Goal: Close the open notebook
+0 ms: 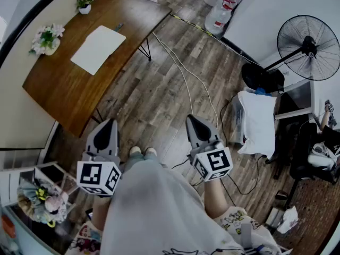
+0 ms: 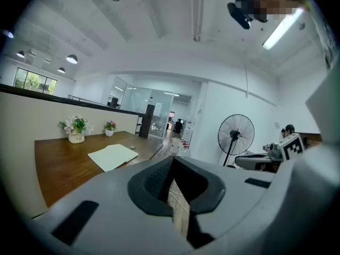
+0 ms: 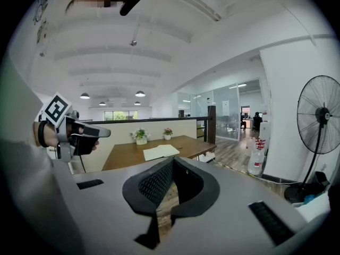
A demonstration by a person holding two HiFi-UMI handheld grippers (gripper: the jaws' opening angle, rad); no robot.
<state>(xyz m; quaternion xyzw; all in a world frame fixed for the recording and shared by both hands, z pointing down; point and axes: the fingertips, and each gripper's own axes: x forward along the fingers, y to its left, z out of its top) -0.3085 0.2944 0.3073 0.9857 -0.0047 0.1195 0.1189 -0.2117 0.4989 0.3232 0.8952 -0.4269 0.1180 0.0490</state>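
The open notebook [image 1: 98, 48] lies flat with white pages up on the brown wooden table [image 1: 64, 89] at the upper left. It also shows far off in the left gripper view as the notebook [image 2: 113, 156] and in the right gripper view as the notebook [image 3: 161, 152]. My left gripper [image 1: 110, 122] and right gripper [image 1: 190, 119] are held side by side over the wooden floor, well short of the table. Both point towards it. Each one is shut with nothing held, as seen at the left gripper [image 2: 171, 166] and the right gripper [image 3: 171, 166].
Two flower pots [image 1: 47, 39] [image 1: 84, 3] stand along the table's far edge. A small dark object [image 1: 118, 26] lies beside the notebook. Cables [image 1: 186, 84] run over the floor. A standing fan [image 1: 308, 47], water jugs [image 1: 220, 9] and a chair with a white cushion [image 1: 257, 121] are at the right.
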